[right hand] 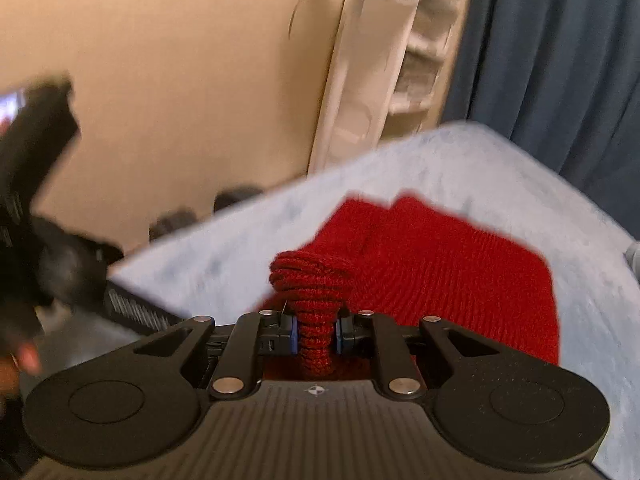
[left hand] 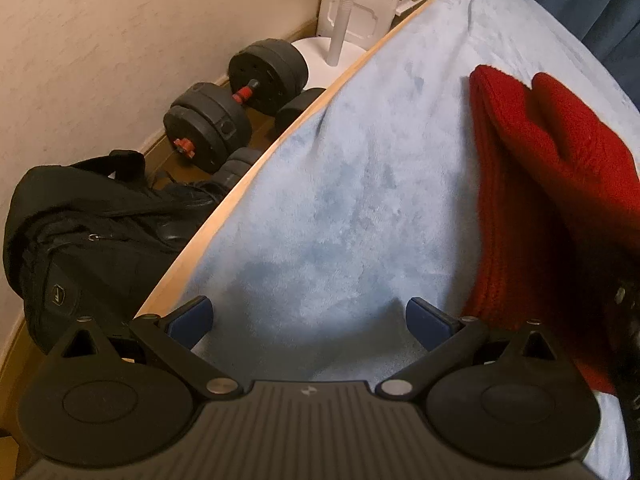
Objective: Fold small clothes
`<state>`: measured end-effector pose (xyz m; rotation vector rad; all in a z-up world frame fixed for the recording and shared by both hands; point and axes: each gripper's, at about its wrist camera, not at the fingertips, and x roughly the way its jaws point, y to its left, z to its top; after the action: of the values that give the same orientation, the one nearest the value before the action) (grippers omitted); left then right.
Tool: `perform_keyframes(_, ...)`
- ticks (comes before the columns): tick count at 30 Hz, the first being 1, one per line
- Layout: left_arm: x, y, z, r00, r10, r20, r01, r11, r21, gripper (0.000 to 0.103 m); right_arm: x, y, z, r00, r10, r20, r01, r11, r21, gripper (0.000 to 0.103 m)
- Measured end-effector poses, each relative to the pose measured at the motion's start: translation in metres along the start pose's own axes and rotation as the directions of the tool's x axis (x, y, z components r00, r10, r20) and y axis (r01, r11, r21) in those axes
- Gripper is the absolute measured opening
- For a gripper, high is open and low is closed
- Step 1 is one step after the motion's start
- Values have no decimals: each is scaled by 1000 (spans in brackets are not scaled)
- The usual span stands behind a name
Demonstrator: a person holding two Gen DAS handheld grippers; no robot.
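Observation:
A red knitted garment lies on a light blue fleece blanket, at the right of the left wrist view. My left gripper is open and empty over the blanket, just left of the garment's near edge. In the right wrist view my right gripper is shut on a bunched fold of the red knit, lifted above the rest of the garment lying flat behind it. The left gripper's black body shows blurred at the left there.
The blanket covers a table with a wooden edge. Past the edge on the floor are black dumbbells, a black backpack and a white fan stand. A dark blue curtain hangs at the back right.

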<state>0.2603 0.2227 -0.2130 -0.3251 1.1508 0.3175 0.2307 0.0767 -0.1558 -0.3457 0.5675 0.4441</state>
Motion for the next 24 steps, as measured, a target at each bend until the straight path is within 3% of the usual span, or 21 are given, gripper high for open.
perform_keyframes(2, -1, 2, 0, 1000, -1, -1, 1, 1000, -13, 103, 12, 8, -12, 999, 17, -44, -19, 999, -31, 17)
perform_keyframes(4, -2, 3, 0, 1000, 5, -2, -5, 1000, -19, 103, 32, 18, -30, 989, 27, -144, -41, 995, -96, 31)
perform_keyframes(5, -3, 2, 0, 1000, 4, -4, -4, 1000, -12, 103, 27, 22, -39, 993, 15, -119, -30, 992, -125, 34)
perform_keyframes(6, -6, 0, -1, 1000, -1, -1, 1, 1000, 3, 103, 17, 22, -41, 996, 30, -89, -41, 991, -129, 45)
perform_keyframes(8, -14, -4, -2, 1000, -3, 22, 2, 1000, 21, 103, -9, 5, -36, 979, 173, -104, -178, 983, -44, 63)
perform_keyframes(10, -26, -12, -1, 999, -37, 32, 36, 999, 29, 103, -39, -17, -32, 973, 216, -78, -213, 976, 36, 63)
perform_keyframes(11, -34, -16, -1, 997, -68, 44, 67, 997, 31, 103, -53, -29, -32, 981, 186, -52, -183, 981, 61, 60)
perform_keyframes(13, -53, -28, -1, 989, -119, 87, 115, 992, 45, 103, -78, -52, -35, 998, 67, -7, -66, 992, 105, 55)
perform_keyframes(14, -62, -36, -2, 984, -142, 110, 136, 989, 60, 103, -82, -66, -36, 1000, -7, -17, 9, 992, 128, 47)
perform_keyframes(15, -68, -45, -2, 978, -165, 124, 156, 985, 77, 103, -83, -78, -39, 997, -66, -32, 70, 986, 151, 40)
perform_keyframes(17, -69, -66, -4, 971, -205, 125, 189, 974, 124, 103, -72, -99, -47, 984, -137, -113, 156, 970, 186, 39)
perform_keyframes(19, -52, -85, -6, 982, -160, 96, 141, 974, 178, 103, -56, -108, -64, 973, -63, -222, 111, 972, 209, 39)
perform_keyframes(21, -22, -91, -11, 997, -30, 71, 13, 974, 225, 103, -44, -99, -87, 950, -32, -311, 85, 983, 160, 39)
perform_keyframes(24, -18, -62, -17, 993, -112, 23, 109, 991, 80, 103, -69, -80, -94, 955, -30, -294, 48, 997, 56, 40)
